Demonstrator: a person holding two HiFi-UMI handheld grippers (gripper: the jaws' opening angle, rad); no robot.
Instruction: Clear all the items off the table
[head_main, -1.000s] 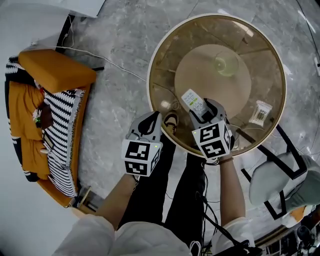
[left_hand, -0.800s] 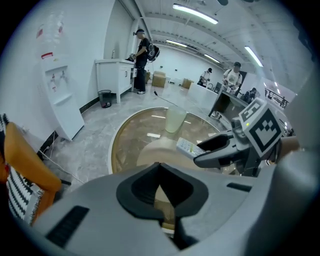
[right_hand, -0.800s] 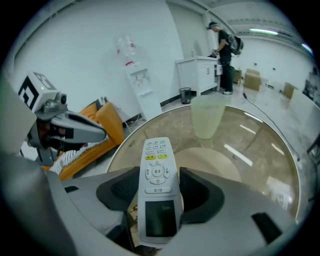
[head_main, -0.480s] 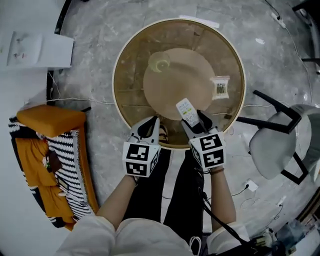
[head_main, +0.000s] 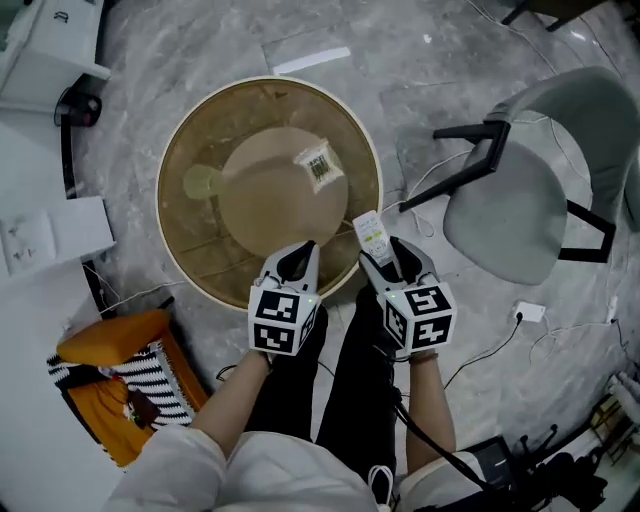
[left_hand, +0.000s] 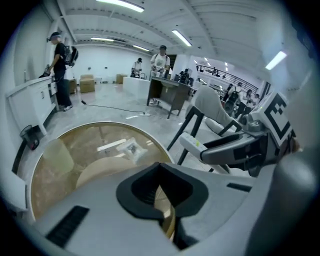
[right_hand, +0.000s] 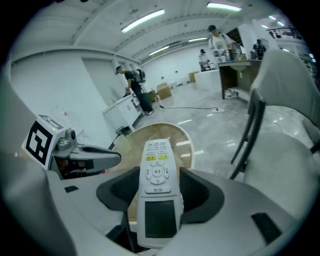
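Observation:
A white remote control (right_hand: 158, 160) with a small screen sits between the pads of my right gripper (right_hand: 159, 187), which is shut on it. In the head view the remote (head_main: 370, 232) hangs over the floor just off the right edge of the round glass table (head_main: 200, 238); my right gripper (head_main: 386, 256) holds its near end. My left gripper (head_main: 298, 258) hovers at the table's near rim, its jaws together with nothing in them (left_hand: 161, 187). On the table lie a clear packet (head_main: 318, 166) and a pale green cup (head_main: 203, 183).
A grey chair (head_main: 510, 190) with black legs stands right of the table. An orange cushion and striped fabric (head_main: 110, 385) lie at lower left, white cabinets (head_main: 50, 235) at left. Cables trail over the marble floor. People stand far off in the gripper views.
Both grippers have swung away to the right along the table's rim, the right one carrying the remote off the tabletop. The table now lies up and left of them, the chair closer.

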